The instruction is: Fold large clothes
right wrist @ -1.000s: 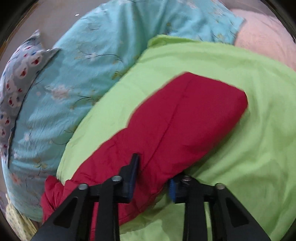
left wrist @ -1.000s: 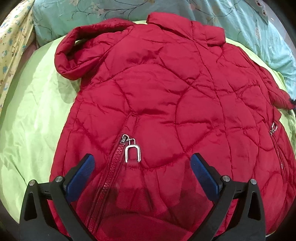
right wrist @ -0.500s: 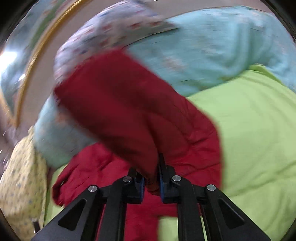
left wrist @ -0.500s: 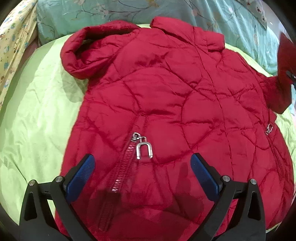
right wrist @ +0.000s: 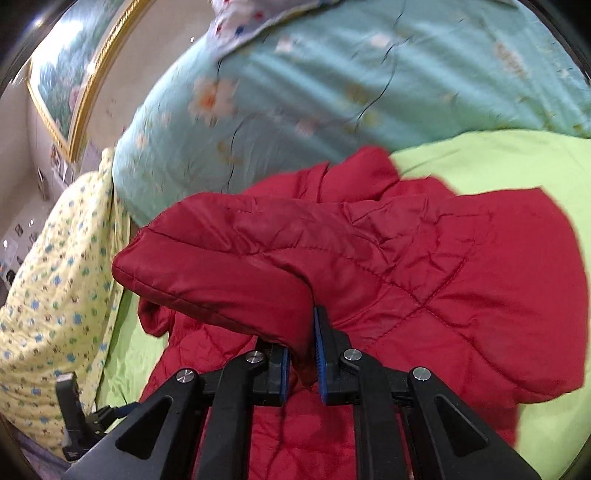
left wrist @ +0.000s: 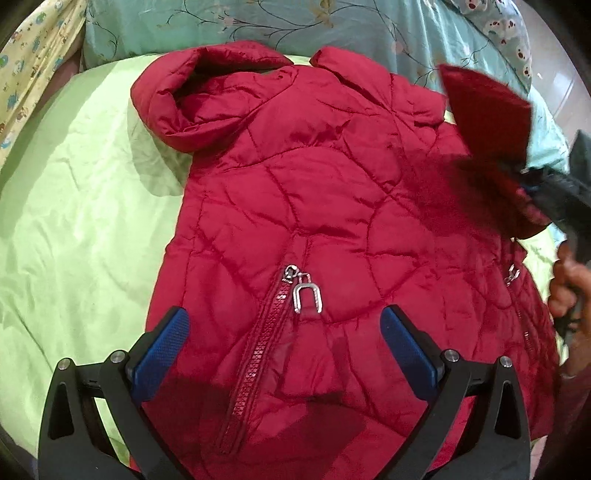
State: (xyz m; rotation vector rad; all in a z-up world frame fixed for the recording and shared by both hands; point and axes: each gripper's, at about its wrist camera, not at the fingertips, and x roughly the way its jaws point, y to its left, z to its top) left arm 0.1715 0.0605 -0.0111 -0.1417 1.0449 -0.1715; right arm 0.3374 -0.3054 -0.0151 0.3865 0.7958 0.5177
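A red quilted jacket [left wrist: 314, 206] lies flat on a green sheet [left wrist: 81, 229], hood at the far left, a silver zipper pull [left wrist: 307, 295] near its hem. My left gripper [left wrist: 284, 343] is open and empty, hovering over the hem. My right gripper [right wrist: 301, 354] is shut on the jacket's right sleeve [right wrist: 236, 254] and holds it lifted over the jacket's body. The raised sleeve [left wrist: 487, 122] and the right gripper also show at the right edge of the left wrist view.
A teal floral quilt [left wrist: 295, 26] lies behind the jacket's collar. A yellow patterned blanket [right wrist: 51, 288] is at the bed's left side. A gold-framed picture [right wrist: 70, 70] hangs on the wall. Green sheet extends left of the jacket.
My right gripper has closed on the sleeve, lifted it off the sheet and swung it over the jacket. The left gripper has drawn back slightly and stays open.
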